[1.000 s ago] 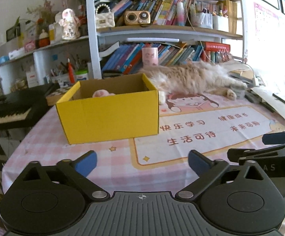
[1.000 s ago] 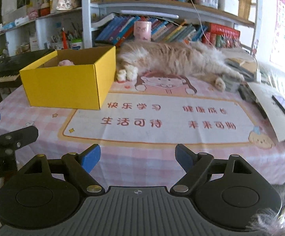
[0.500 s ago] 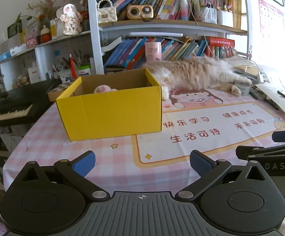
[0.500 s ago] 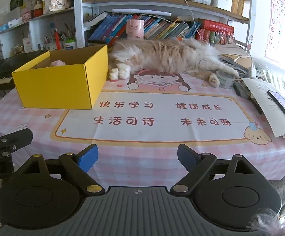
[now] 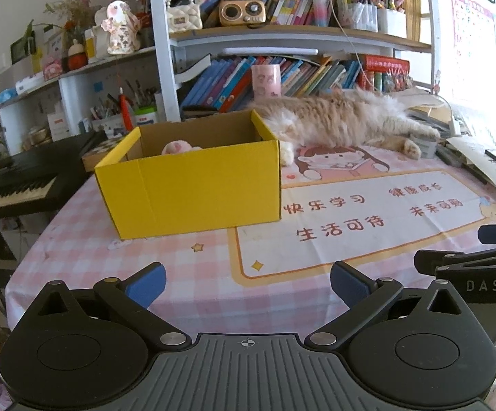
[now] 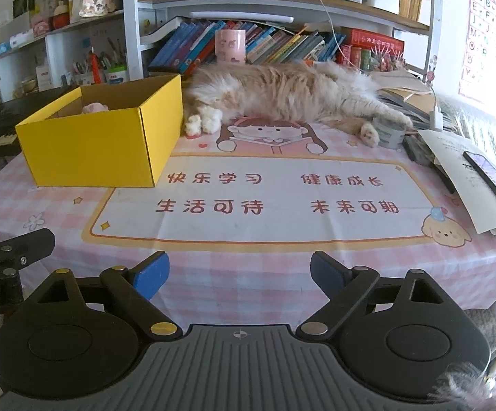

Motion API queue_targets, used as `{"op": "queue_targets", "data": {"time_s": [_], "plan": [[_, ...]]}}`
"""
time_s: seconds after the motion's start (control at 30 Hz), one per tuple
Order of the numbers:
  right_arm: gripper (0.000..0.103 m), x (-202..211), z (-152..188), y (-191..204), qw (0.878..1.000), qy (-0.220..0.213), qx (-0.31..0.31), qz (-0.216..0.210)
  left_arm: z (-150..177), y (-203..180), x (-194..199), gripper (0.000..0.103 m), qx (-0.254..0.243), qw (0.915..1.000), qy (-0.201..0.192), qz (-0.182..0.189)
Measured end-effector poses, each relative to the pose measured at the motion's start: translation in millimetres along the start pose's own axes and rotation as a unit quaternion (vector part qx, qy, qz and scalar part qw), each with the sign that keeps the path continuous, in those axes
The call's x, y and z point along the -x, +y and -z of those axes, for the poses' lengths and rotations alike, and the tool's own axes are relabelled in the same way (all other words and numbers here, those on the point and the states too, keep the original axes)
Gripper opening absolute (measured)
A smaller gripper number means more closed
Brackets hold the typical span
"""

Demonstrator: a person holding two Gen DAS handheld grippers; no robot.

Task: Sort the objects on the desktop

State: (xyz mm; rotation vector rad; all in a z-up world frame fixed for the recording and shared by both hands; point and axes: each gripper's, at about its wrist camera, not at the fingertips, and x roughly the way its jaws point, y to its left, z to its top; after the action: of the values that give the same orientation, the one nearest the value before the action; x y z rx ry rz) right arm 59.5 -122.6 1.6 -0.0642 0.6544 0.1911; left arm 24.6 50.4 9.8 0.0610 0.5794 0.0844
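Both my tongs, left (image 5: pixel 248 282) and right (image 6: pixel 239 272), are spread and carry nothing. The open yellow cardboard box (image 5: pixel 193 185) stands ahead, left of my right tongs, with a soft pink plush toy (image 5: pixel 176 146) inside. Any reach should stay low and clear of the fluffy ginger cat (image 6: pixel 292 92) just beyond.

- A long-haired ginger cat (image 6: pixel 282 92) lies stretched along the far side of the table.
- A bookshelf (image 6: pixel 275 3) packed with books stands behind it.
- A phone (image 6: pixel 491 178) rests on papers at right.
- A keyboard piano (image 5: pixel 15 185) stands far left.
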Motion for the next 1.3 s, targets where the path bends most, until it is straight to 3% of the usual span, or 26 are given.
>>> {"op": "queue_targets", "data": {"time_s": [0.47, 1.3], "plan": [[0.09, -4.7, 0.7, 0.0, 1.0, 0.008, 0.004, -0.002, -0.8, 0.4, -6.0, 0.103, 0.004, 0.9999, 0.012, 0.007], [0.091, -6.5, -0.3, 1.5, 1.0, 0.011, 0.005, -0.001, 0.5, -3.2, -6.1, 0.103, -0.004, 0.9999, 0.01, -0.011]]}}
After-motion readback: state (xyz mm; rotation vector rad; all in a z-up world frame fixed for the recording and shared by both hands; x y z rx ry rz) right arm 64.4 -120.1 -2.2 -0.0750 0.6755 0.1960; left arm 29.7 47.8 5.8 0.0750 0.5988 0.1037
